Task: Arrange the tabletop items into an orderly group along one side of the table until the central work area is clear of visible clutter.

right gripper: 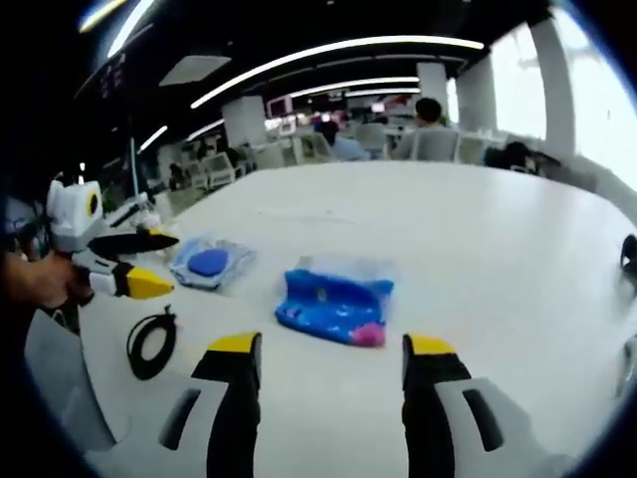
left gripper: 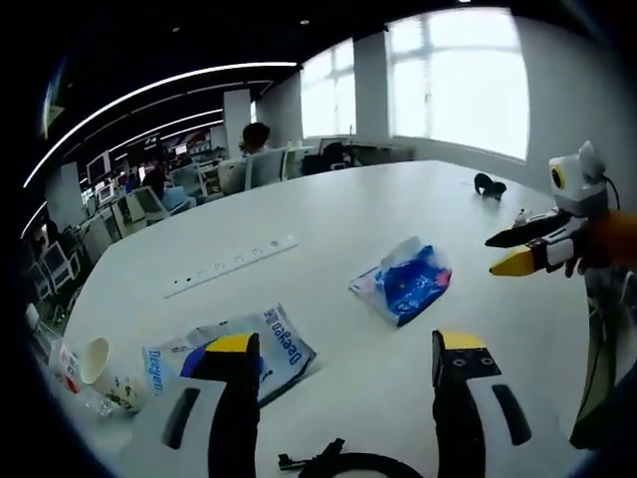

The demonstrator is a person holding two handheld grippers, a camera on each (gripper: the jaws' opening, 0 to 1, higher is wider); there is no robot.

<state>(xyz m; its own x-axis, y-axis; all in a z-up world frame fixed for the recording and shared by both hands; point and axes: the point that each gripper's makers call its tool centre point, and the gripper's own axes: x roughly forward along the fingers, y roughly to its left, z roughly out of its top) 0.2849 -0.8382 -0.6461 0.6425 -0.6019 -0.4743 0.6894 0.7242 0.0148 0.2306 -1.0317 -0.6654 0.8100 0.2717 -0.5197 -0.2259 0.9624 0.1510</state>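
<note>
Your left gripper (left gripper: 346, 363) and right gripper (right gripper: 329, 363) both hover with jaws apart, empty; the blue tissue pack (right gripper: 333, 302) lies just ahead of the right, a paper cup (left gripper: 105, 373) left of the left.

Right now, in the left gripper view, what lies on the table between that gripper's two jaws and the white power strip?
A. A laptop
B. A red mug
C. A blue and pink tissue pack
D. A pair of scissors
C. The blue and pink tissue pack lies on the white table ahead of the open left gripper, nearer than the power strip.
</note>
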